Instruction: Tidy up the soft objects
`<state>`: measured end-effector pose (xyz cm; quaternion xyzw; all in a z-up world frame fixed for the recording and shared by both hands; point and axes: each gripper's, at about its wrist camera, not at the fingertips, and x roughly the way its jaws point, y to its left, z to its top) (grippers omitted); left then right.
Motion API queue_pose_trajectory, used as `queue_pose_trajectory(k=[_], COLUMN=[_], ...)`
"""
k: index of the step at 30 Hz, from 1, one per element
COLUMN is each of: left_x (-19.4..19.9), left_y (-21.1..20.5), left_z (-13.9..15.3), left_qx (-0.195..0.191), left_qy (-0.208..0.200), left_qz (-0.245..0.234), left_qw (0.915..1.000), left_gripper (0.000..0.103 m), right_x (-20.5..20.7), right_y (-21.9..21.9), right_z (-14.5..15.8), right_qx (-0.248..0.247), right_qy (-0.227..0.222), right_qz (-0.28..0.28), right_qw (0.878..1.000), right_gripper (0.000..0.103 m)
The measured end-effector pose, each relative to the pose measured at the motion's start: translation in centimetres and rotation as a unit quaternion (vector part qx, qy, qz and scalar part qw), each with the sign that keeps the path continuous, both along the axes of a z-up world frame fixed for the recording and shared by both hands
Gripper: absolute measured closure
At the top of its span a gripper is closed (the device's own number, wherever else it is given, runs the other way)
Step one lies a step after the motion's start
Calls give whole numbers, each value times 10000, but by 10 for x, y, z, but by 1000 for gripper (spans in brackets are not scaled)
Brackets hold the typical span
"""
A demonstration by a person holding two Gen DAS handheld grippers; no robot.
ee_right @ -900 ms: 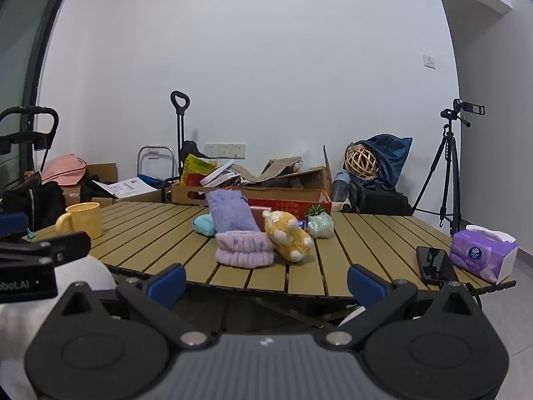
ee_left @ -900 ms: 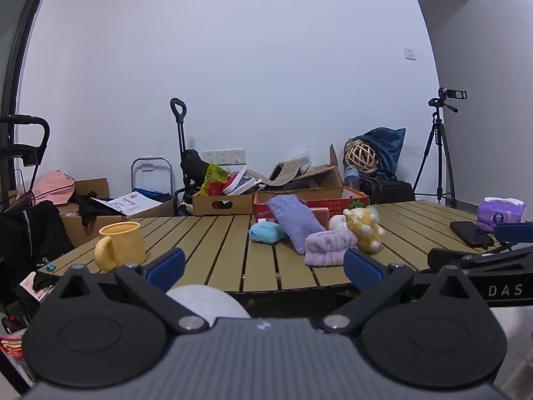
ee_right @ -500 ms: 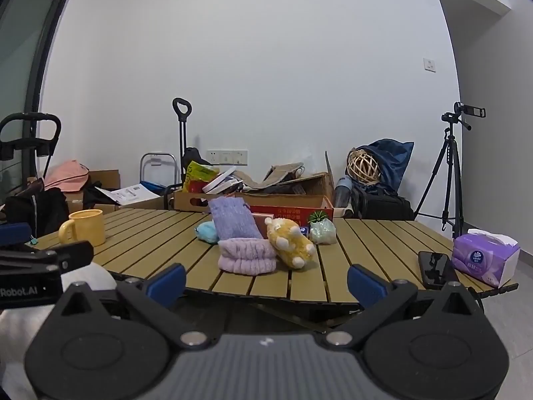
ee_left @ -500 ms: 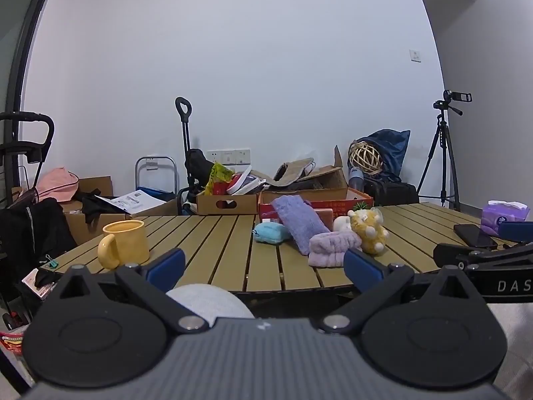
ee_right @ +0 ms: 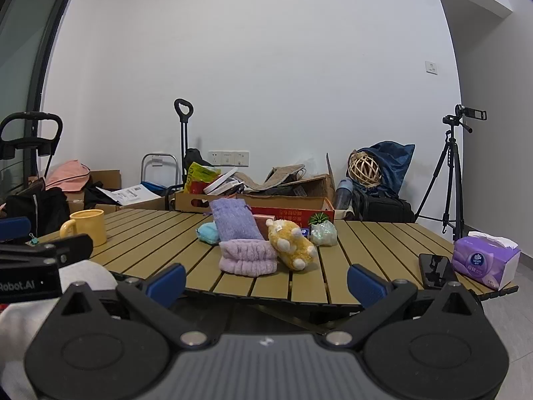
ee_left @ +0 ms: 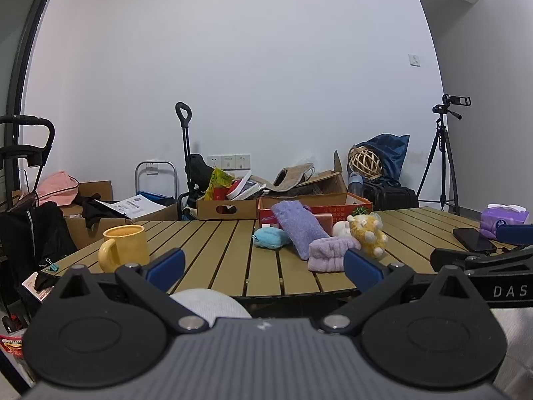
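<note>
Soft things lie bunched mid-table: a folded lilac towel roll (ee_right: 248,261), a yellow plush toy (ee_right: 292,243), a purple knit pouch (ee_right: 235,221) leaning on a red box (ee_right: 293,212), and a small blue plush (ee_right: 208,232). They also show in the left wrist view: lilac roll (ee_left: 328,257), yellow plush (ee_left: 368,235), purple pouch (ee_left: 299,228), blue plush (ee_left: 270,237). My left gripper (ee_left: 263,266) and right gripper (ee_right: 266,281) are both open and empty, held short of the table's near edge.
A yellow mug (ee_left: 124,246) stands at the table's left. A black phone (ee_right: 434,269) and purple tissue pack (ee_right: 484,261) lie at the right. A small potted plant (ee_right: 322,231) sits behind the plush. Boxes, bags and a tripod (ee_right: 449,173) stand behind the slatted table (ee_right: 366,250).
Both grippers have drifted slightly, with the table scene shifting a little in view. Nothing on the table has moved and both grippers stay open.
</note>
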<state>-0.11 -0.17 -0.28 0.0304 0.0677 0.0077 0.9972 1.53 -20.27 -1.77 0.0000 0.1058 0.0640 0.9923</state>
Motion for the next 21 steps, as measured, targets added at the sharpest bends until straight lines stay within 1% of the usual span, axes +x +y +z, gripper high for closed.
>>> queue_pose_trajectory(k=[21], left_x=[0], left_y=[2], left_z=[3], left_qx=[-24], left_qy=[9], left_qz=[-7], left_qw=[10000], left_gripper=[0], right_x=[1], right_y=[-1], right_z=[0], right_qx=[78], right_qy=[42], right_qz=[-1], right_qw=[10000], right_gripper=[0])
